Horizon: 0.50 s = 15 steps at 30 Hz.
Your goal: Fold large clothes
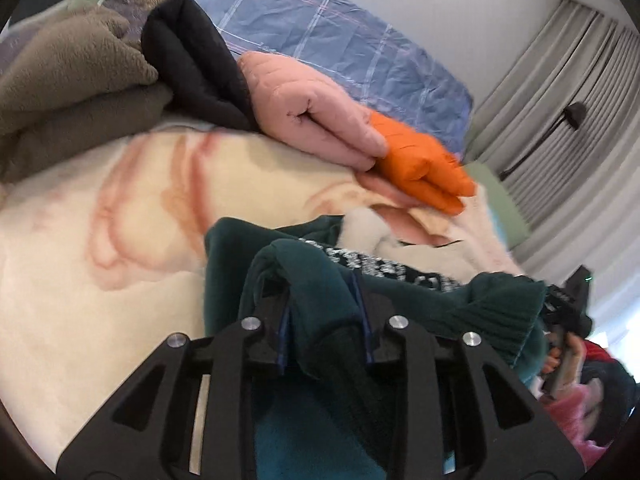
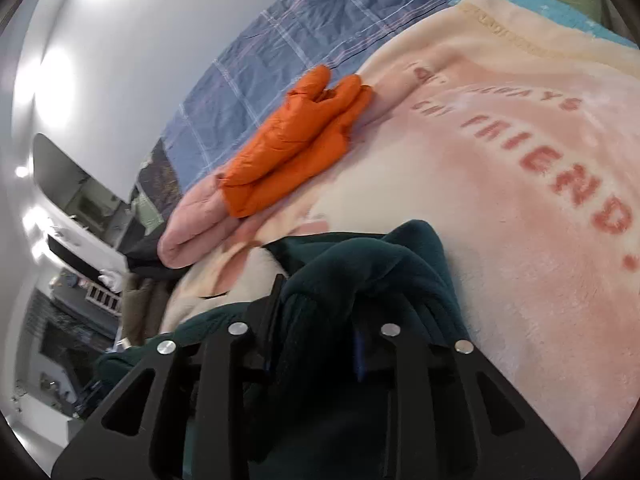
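Observation:
A dark green fleece garment point(image 1: 400, 292) with a ribbed hem point(image 1: 500, 304) and a black-and-white printed strip point(image 1: 380, 264) hangs just above a cream and pink blanket point(image 1: 100, 240). My left gripper point(image 1: 320, 300) is shut on a thick fold of it, and the cloth drapes over both fingers and hides the tips. In the right wrist view the same green garment point(image 2: 400, 256) is bunched between the fingers of my right gripper point(image 2: 320, 312), which is shut on it. The blanket point(image 2: 500, 200) bears pink lettering.
Folded clothes line the blanket's far edge: an orange jacket point(image 1: 420, 164) point(image 2: 288, 140), a pink quilted one point(image 1: 312, 108) point(image 2: 200, 224), a black one point(image 1: 192, 52) and brown fleece point(image 1: 72, 80). Beyond lie a blue checked sheet point(image 1: 340, 32) and grey curtains point(image 1: 560, 100). A person's hand point(image 1: 564, 352) shows at right.

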Each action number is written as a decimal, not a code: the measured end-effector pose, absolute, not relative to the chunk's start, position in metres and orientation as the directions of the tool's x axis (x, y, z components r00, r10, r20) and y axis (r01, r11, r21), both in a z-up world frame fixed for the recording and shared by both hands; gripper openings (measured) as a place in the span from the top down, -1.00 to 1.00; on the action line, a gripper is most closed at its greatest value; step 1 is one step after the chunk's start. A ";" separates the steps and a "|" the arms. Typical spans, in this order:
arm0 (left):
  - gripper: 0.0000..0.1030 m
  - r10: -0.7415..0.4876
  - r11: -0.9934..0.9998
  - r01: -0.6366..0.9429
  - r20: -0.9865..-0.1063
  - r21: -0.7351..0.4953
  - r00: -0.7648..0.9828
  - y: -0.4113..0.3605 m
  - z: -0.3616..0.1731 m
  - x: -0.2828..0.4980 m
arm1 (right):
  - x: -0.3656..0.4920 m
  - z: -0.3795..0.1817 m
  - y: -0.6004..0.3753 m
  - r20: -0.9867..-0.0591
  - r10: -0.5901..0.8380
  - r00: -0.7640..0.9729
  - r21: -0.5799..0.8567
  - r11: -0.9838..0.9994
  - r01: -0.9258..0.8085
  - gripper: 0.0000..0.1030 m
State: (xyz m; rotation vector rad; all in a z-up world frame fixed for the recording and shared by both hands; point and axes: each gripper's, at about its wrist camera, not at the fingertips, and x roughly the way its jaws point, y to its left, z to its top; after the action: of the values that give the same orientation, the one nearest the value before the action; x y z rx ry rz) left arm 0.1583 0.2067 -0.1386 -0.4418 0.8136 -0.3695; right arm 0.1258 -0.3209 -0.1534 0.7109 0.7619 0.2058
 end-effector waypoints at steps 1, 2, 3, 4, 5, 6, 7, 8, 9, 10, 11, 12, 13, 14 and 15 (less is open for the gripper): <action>0.42 -0.485 0.845 0.156 -0.608 -0.512 0.629 0.208 -0.136 0.156 | 0.122 -0.149 -0.322 -0.552 0.435 0.712 0.666 0.743 0.062 0.33; 0.40 -0.487 0.845 0.164 -0.608 -0.509 0.626 0.208 -0.133 0.154 | 0.118 -0.141 -0.324 -0.540 0.457 0.706 0.678 0.734 0.043 0.28; 0.37 -0.490 0.848 0.178 -0.609 -0.500 0.624 0.209 -0.127 0.149 | 0.113 -0.135 -0.324 -0.531 0.471 0.704 0.685 0.728 0.030 0.21; 0.31 -0.489 0.851 0.188 -0.608 -0.491 0.625 0.208 -0.123 0.145 | 0.109 -0.126 -0.326 -0.522 0.483 0.704 0.690 0.723 0.016 0.16; 0.28 -0.491 0.853 0.203 -0.604 -0.481 0.628 0.208 -0.117 0.138 | 0.102 -0.116 -0.326 -0.509 0.495 0.704 0.693 0.721 -0.006 0.04; 0.21 -0.493 0.852 0.212 -0.600 -0.478 0.630 0.209 -0.113 0.134 | 0.096 -0.105 -0.324 -0.500 0.499 0.708 0.691 0.723 -0.022 -0.08; 0.14 -0.495 0.853 0.225 -0.592 -0.472 0.636 0.209 -0.105 0.126 | 0.088 -0.095 -0.323 -0.491 0.499 0.714 0.685 0.727 -0.037 -0.17; 0.03 -0.492 0.855 0.229 -0.586 -0.466 0.643 0.208 -0.100 0.122 | 0.082 -0.086 -0.321 -0.482 0.488 0.728 0.676 0.736 -0.045 -0.47; -0.42 -0.441 0.881 0.206 -0.579 -0.427 0.686 0.211 -0.090 0.112 | 0.073 -0.076 -0.321 -0.474 0.449 0.758 0.652 0.757 -0.042 -0.66; -0.61 -0.376 0.909 0.176 -0.563 -0.377 0.736 0.214 -0.080 0.103 | 0.063 -0.066 -0.321 -0.463 0.396 0.793 0.619 0.785 -0.031 -0.67; -0.61 -0.349 0.921 0.172 -0.546 -0.349 0.761 0.218 -0.074 0.097 | 0.050 -0.053 -0.319 -0.446 0.342 0.827 0.569 0.822 -0.033 -0.68; -0.61 -0.329 0.930 0.174 -0.519 -0.325 0.789 0.223 -0.064 0.086 | 0.045 -0.049 -0.318 -0.440 0.324 0.837 0.543 0.839 -0.039 -0.72; -0.61 -0.317 0.933 0.171 -0.502 -0.316 0.805 0.226 -0.057 0.081 | 0.039 -0.044 -0.316 -0.433 0.309 0.847 0.513 0.857 -0.050 -0.76; -0.61 -0.308 0.937 0.172 -0.484 -0.305 0.819 0.228 -0.051 0.073 | 0.034 -0.040 -0.313 -0.430 0.297 0.852 0.479 0.876 -0.064 -0.80; -0.61 -0.307 0.939 0.181 -0.475 -0.293 0.825 0.229 -0.048 0.068 | 0.031 -0.040 -0.309 -0.437 0.286 0.853 0.449 0.891 -0.069 -0.80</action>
State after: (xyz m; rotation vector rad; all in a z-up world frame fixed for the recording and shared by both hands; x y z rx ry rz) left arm 0.0685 0.2291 -0.0475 -0.2412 0.5427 -0.2623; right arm 0.0310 -0.3092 -0.0400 0.4359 0.5190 0.1931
